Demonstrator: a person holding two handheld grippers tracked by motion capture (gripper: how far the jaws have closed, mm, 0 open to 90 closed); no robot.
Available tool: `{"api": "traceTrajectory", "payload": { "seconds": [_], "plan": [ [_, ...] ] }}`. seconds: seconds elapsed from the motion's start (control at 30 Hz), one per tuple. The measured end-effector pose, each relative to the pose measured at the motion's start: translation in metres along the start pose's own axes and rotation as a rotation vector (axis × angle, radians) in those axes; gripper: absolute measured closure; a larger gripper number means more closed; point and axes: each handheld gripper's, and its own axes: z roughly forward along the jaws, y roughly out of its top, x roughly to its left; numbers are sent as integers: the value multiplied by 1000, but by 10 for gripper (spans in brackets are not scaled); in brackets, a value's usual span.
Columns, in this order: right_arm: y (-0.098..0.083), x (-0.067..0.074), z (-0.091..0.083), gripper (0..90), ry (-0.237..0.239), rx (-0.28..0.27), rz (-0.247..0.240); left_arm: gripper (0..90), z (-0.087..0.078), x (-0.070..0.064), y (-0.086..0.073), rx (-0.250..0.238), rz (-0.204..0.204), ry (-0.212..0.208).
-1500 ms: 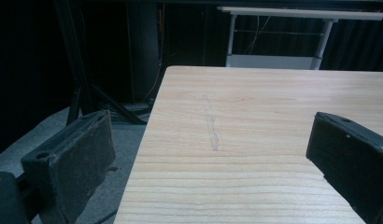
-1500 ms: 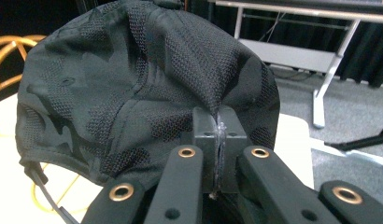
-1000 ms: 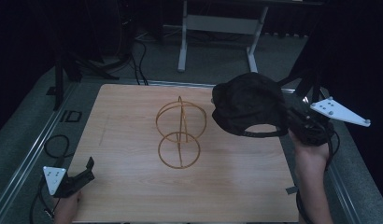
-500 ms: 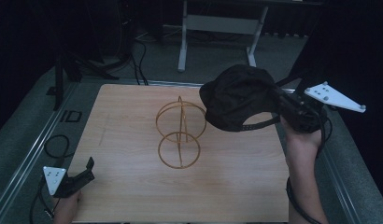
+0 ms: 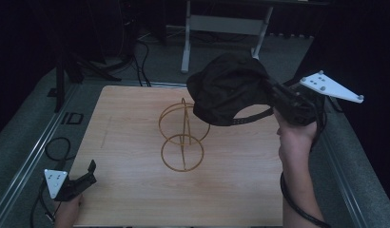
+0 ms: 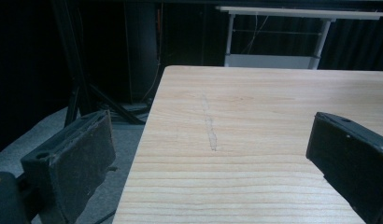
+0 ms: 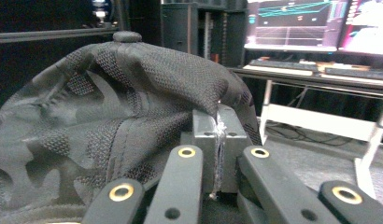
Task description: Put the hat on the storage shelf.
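Cap: one, black, soft mesh-textured fabric with a faint camouflage pattern, rounded crown with a button on top, adjustable strap at the back.
Cap position: held in the air above the far right part of the table, just beside and above the wire stand's top ring.
Cap orientation: tilted, long axis running roughly left to right in the high view; brim end toward the left, strap end toward the gripper.
Right gripper: jaws pressed together on a fold of the cap's fabric.
Left gripper: jaws spread wide, nothing between them, low at the table's near left corner.
Wire stand: one, thin golden wire, two rings joined by an upright hoop.
Table: one, pale wood grain, flat, rectangular.
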Motion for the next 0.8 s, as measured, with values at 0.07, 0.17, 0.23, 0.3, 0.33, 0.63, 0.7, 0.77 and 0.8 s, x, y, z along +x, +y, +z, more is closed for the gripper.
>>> {"api": "traceTrajectory", "payload": {
  "seconds": [0.07, 0.17, 0.23, 0.3, 0.33, 0.63, 0.7, 0.77, 0.8],
  "plan": [
    [1, 4, 5, 891, 12, -1, 4, 18, 0, 0, 0, -1, -1, -1],
    [2, 11, 12, 890, 36, -4, 9, 18, 0, 0, 0, -3, -3, -3],
    [2, 16, 17, 891, 50, -6, 14, 17, 0, 0, 0, -3, -3, -4],
    [3, 21, 21, 890, 65, -5, 13, 17, 0, 0, 0, -3, -3, -4],
    [3, 24, 24, 891, 71, -5, 11, 18, 0, 0, 0, -3, -3, -5],
    [4, 48, 43, 890, 123, 1, 0, 18, 0, 0, 0, -4, -1, -9],
    [4, 53, 48, 890, 134, 4, -4, 18, -1, 0, 0, -3, 1, -9],
    [4, 56, 51, 891, 139, 5, -9, 18, -1, 0, 0, -4, -2, -10],
    [4, 59, 53, 891, 146, 8, -11, 18, -1, 0, 0, -4, -2, -10]
  ]
}}
